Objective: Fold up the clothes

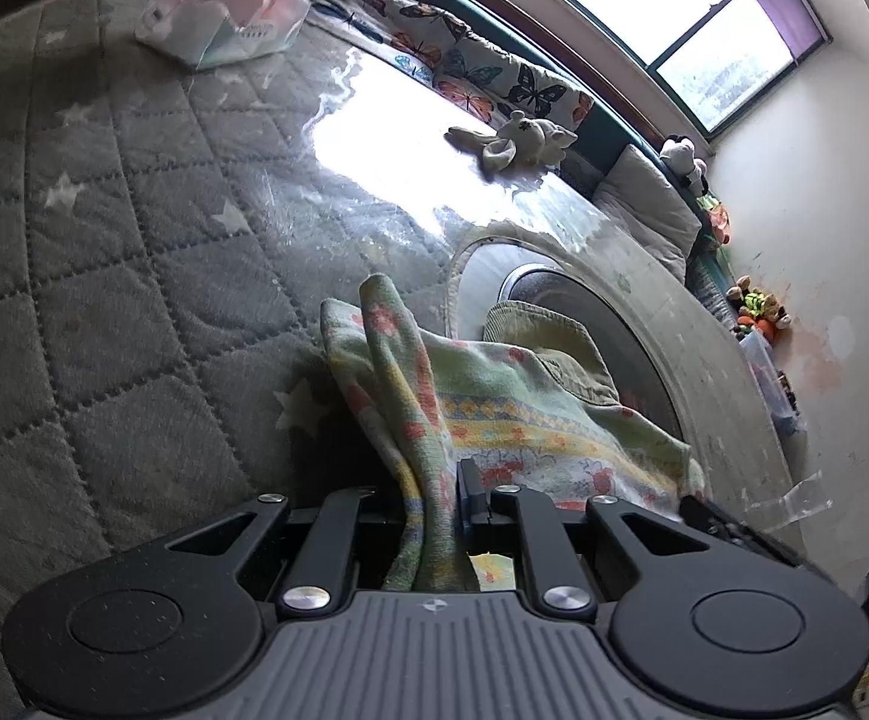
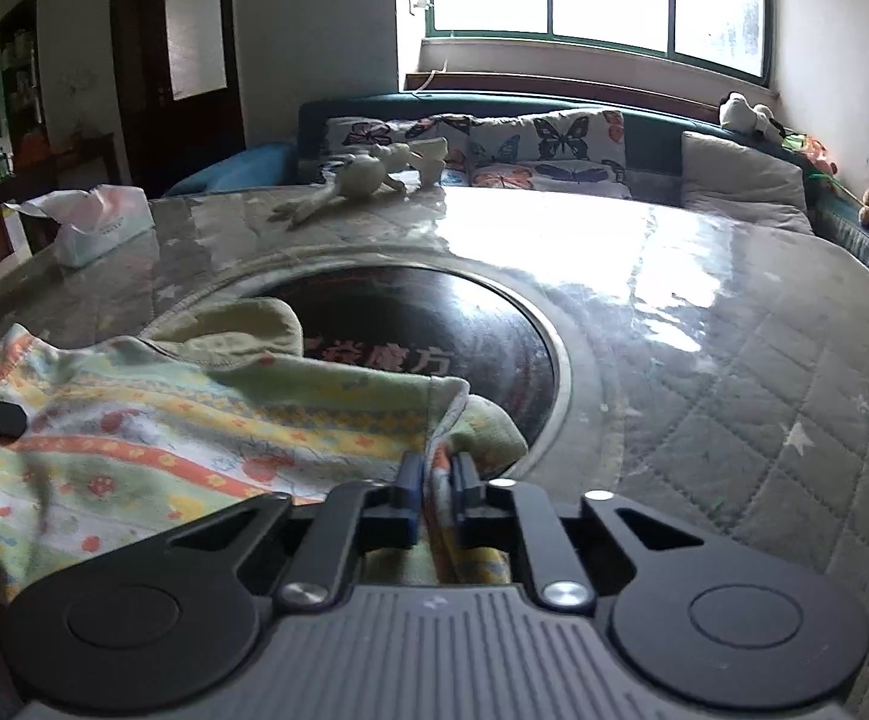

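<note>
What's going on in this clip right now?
A person is folding a small patterned garment on a quilted table cover. The left gripper and the right gripper are each shut on a bunched edge of it. An olive garment lies partly under it, beside the round dark inset.

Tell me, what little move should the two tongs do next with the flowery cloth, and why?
Probably lift both together and pull gently apart. The left tongs and right tongs each pinch an edge of the flowery cloth, which lies bunched over a tan garment on the table. Raising it should let it hang flat for folding.
</note>
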{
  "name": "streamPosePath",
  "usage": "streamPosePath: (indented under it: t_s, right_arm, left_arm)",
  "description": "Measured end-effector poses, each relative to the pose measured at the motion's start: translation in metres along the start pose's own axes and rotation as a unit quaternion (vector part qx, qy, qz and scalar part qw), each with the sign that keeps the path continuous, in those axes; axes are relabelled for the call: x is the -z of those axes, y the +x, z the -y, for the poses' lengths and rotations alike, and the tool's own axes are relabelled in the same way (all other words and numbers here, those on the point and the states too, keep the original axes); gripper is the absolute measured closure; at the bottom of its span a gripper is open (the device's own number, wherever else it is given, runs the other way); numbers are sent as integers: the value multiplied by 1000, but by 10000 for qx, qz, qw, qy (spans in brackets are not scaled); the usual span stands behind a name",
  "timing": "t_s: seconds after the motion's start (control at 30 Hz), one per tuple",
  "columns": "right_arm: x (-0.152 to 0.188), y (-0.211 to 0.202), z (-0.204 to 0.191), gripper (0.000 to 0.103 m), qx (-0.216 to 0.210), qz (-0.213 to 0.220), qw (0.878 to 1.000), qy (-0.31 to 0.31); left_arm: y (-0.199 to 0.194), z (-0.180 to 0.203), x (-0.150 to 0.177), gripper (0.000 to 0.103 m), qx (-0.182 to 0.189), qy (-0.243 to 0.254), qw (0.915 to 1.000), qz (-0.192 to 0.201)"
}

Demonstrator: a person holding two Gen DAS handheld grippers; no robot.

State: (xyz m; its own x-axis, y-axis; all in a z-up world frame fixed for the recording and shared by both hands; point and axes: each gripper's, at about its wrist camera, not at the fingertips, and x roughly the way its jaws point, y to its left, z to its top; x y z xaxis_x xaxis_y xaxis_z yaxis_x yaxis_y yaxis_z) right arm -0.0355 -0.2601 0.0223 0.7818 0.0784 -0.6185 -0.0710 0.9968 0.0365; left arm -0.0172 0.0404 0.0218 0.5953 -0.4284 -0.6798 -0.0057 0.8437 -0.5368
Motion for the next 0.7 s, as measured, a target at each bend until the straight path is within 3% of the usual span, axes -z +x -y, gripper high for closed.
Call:
streamPosePath:
  t_s: [0.3, 0.7]
  right_arm:
    - [-35, -25, -13, 96, -414, 404, 9983, -63]
    - [-76, -18, -91, 97, -1231, 739, 9878, -601]
  left_arm:
    - [-30, 10, -5, 93, -41, 192, 9990, 395]
    - [-100, -28, -27, 93, -695, 37, 9912, 1129]
